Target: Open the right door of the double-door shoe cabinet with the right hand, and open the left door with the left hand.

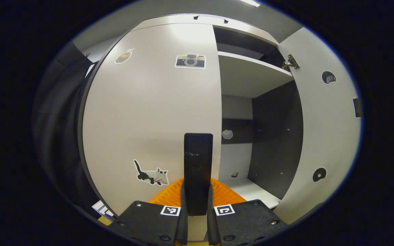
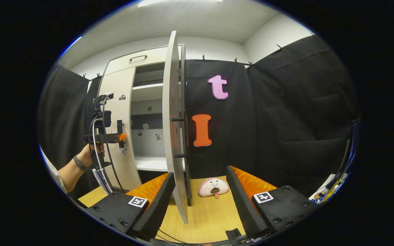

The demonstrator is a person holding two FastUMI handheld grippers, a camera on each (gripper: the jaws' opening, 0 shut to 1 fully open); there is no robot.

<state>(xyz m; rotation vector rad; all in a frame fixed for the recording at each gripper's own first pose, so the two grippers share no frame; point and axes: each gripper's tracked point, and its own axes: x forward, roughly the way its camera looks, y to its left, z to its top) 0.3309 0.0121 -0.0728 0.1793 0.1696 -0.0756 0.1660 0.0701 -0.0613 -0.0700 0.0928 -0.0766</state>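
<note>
Before a double-door shoe cabinet (image 1: 238,78), we work with two handheld grippers. Our left gripper (image 1: 197,205) has its jaws closed on the dark handle (image 1: 198,167) of the left door (image 1: 149,119), which is shut and carries three stickers: a camera (image 1: 190,61), a cat (image 1: 151,175) and a smaller one near the top. The right door (image 1: 323,136) stands swung wide, showing one pale shelf (image 1: 251,73) and dark inner walls. In the right gripper view, our right gripper (image 2: 200,201) has its jaws spread wide, the right door's edge (image 2: 173,136) standing between them; whether a finger touches it we cannot tell. One pink plush toy (image 2: 213,187) lies on the wooden tabletop (image 2: 210,218) beyond. Farther off, a hand (image 2: 92,153) holds the left gripper (image 2: 118,136) at the left door (image 2: 118,112).
</note>
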